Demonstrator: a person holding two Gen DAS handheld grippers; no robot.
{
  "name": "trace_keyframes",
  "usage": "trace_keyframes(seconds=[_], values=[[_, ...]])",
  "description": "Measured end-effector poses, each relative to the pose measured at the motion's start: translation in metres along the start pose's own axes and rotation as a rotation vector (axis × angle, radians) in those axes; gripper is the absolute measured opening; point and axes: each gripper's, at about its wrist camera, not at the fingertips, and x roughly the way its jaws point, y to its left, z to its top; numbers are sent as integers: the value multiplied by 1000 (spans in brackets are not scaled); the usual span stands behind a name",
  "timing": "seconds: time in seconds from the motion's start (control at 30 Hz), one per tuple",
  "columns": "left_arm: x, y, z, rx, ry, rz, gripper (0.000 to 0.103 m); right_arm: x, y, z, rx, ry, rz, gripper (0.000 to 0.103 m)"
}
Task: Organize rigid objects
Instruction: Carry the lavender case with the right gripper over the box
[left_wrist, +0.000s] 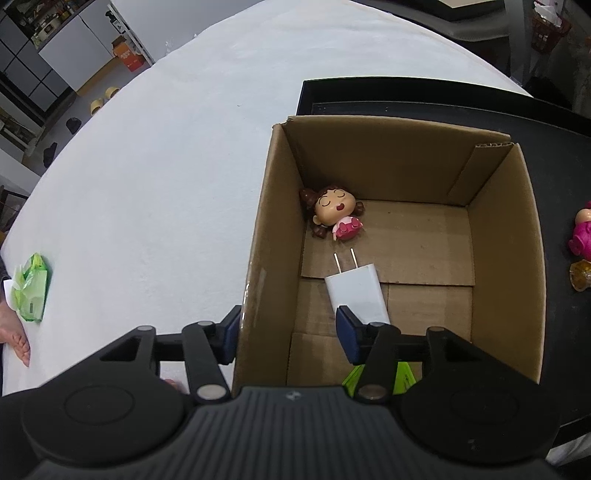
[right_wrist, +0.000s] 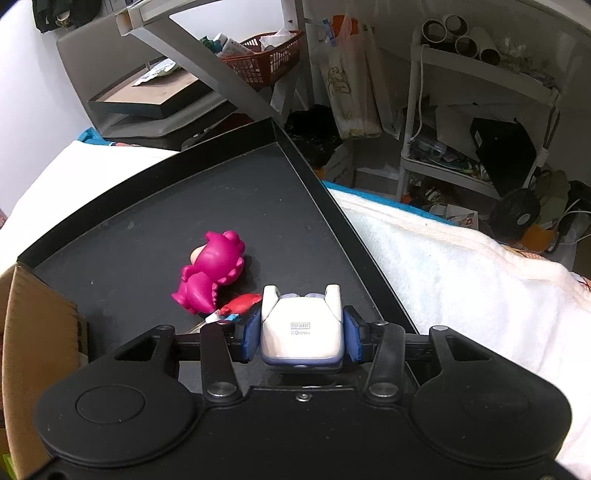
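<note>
The right gripper (right_wrist: 301, 338) clamps a white figure (right_wrist: 301, 332) above the black tray (right_wrist: 314, 173); the grip sits low on its smooth base, so it could slip during transfer. The left gripper (left_wrist: 288, 332) is wide open, straddling the box (left_wrist: 506, 240) wall. The box holds a doll (left_wrist: 334, 216), a charger (left_wrist: 356, 293) and something green. A pink toy (right_wrist: 212, 271) lies on the tray.

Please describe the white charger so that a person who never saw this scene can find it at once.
Look into the open cardboard box that stands on the black tray. On its floor lies the white charger, just below a doll figure with brown hair. It alone is plain white and blocky, with two metal prongs pointing toward the doll.
</note>
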Motion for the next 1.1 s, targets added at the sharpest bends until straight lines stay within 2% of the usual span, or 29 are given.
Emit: trace_keyframes(seconds=[0.4,0.6,1.1], values=[[-4,13,-3,-35,-9,-62,52,-26,6,2,-32,-51,7,44],[-5,25,-8,-44,-25,-117,52,-42,17,1,-50,-75,17,44],[-1,50,-19,-72,-51,-237,51,-78,68,1,-115,-120,43,44]])
